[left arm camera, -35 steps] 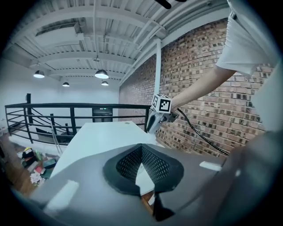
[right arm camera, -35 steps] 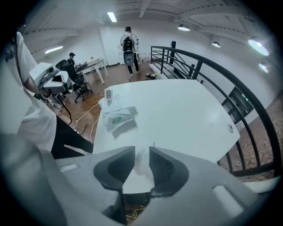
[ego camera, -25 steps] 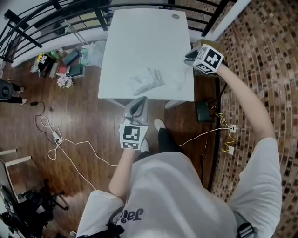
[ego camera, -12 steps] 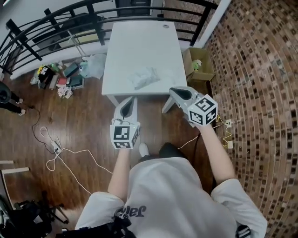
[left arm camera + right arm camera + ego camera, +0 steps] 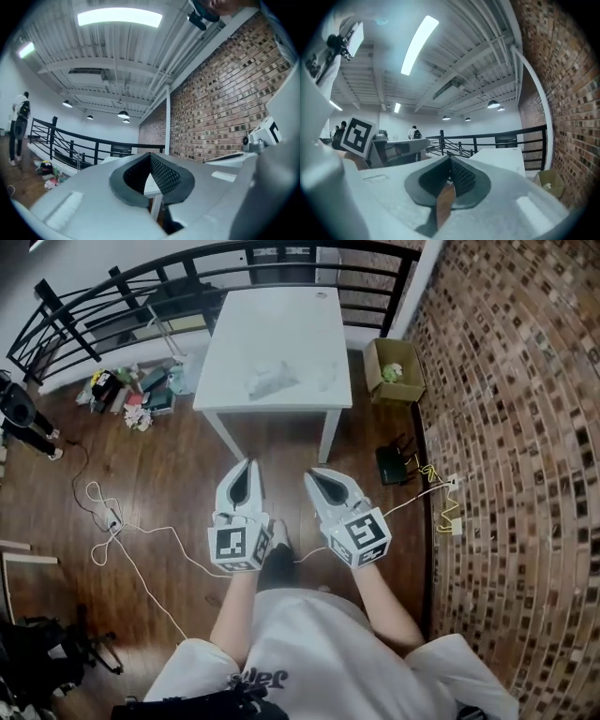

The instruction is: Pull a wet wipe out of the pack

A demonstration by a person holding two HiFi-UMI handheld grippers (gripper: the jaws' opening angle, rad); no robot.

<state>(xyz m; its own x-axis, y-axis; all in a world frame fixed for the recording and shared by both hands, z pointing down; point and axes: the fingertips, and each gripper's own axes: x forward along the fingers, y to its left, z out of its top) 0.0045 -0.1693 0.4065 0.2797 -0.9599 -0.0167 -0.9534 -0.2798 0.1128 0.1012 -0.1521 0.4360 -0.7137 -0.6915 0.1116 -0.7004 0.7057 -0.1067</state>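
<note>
**Left gripper** (image 5: 245, 465): held level above the wooden floor (image 5: 169, 465), on the near side of the table and pointing toward it. Its marker cube faces up. The fingers are closed tip to tip with nothing between them. In the left gripper view, only a strip of table leg shows through the slot below the tips.

**Right gripper** (image 5: 310, 473): just right of the left gripper and apart from it, with its tip angled slightly leftward. The fingers are pressed together and hold nothing.

**White table** (image 5: 281, 315): far centre, with its far edge next to a black railing (image 5: 122, 287).

**Wet wipe pack** (image 5: 272, 381): a pale, crinkled shape lying on the table top, toward the near edge. It is well apart from both grippers and touched by neither. It is too small to tell whether a wipe sticks out of it.

**Cardboard box** (image 5: 371, 362): on the floor right of the table, beside the brick wall (image 5: 506, 427). Something green and pale lies inside.

**Black device** (image 5: 392, 463): at the foot of the wall, nearer than the box, with wires trailing to the right.

**Clutter heap** (image 5: 127, 395): on the floor left of the table, below the railing.

**White cable** (image 5: 122, 531): looped over the floor on the left.

**Wearer's white shirt** (image 5: 328, 652): at the near edge, with both forearms reaching out to the grippers.

**Second person** (image 5: 23, 413): a dark figure at the far left edge.
</note>
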